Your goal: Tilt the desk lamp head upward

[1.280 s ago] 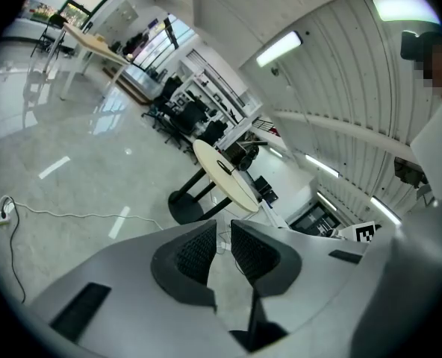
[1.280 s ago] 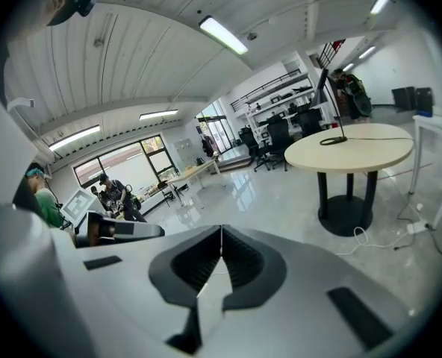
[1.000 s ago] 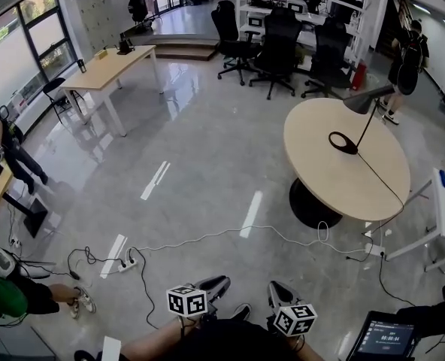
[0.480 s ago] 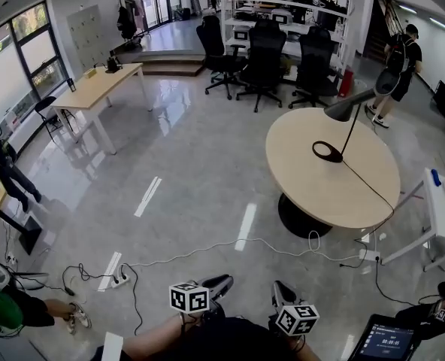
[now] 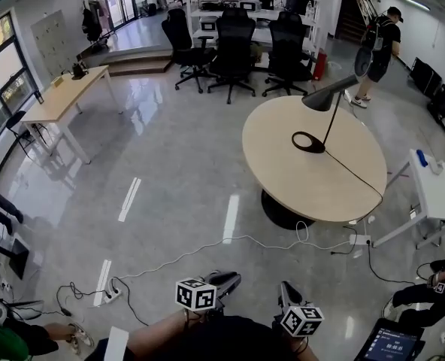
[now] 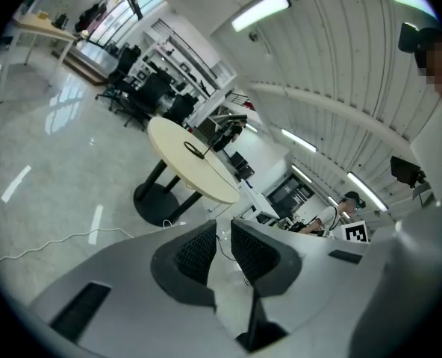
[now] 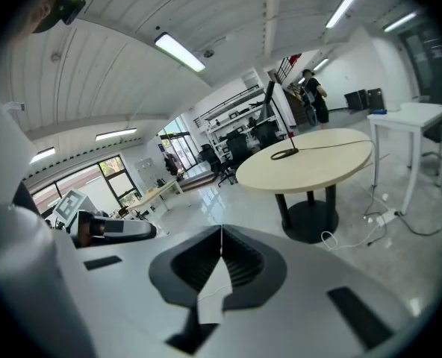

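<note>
The black desk lamp (image 5: 324, 107) stands on the round beige table (image 5: 313, 179), with its cone head pointing down-left over its ring base (image 5: 307, 142). It also shows far off as the lamp (image 6: 225, 129) in the left gripper view and as the lamp (image 7: 269, 107) in the right gripper view. My left gripper (image 6: 221, 248) is shut with nothing between its pads. My right gripper (image 7: 221, 256) is shut and empty too. In the head view only their marker cubes show, the left cube (image 5: 196, 294) and the right cube (image 5: 301, 320), low by my body and several steps from the table.
A white cable (image 5: 207, 247) runs across the grey floor between me and the table. Black office chairs (image 5: 234, 40) stand behind the table, a wooden desk (image 5: 61, 100) at the left, a white side table (image 5: 437, 194) at the right. A person (image 5: 376, 40) walks at the back.
The round table and lamp have shifted left and nearer in the head view. Both marker cubes stay at the bottom edge, and both grippers stay shut.
</note>
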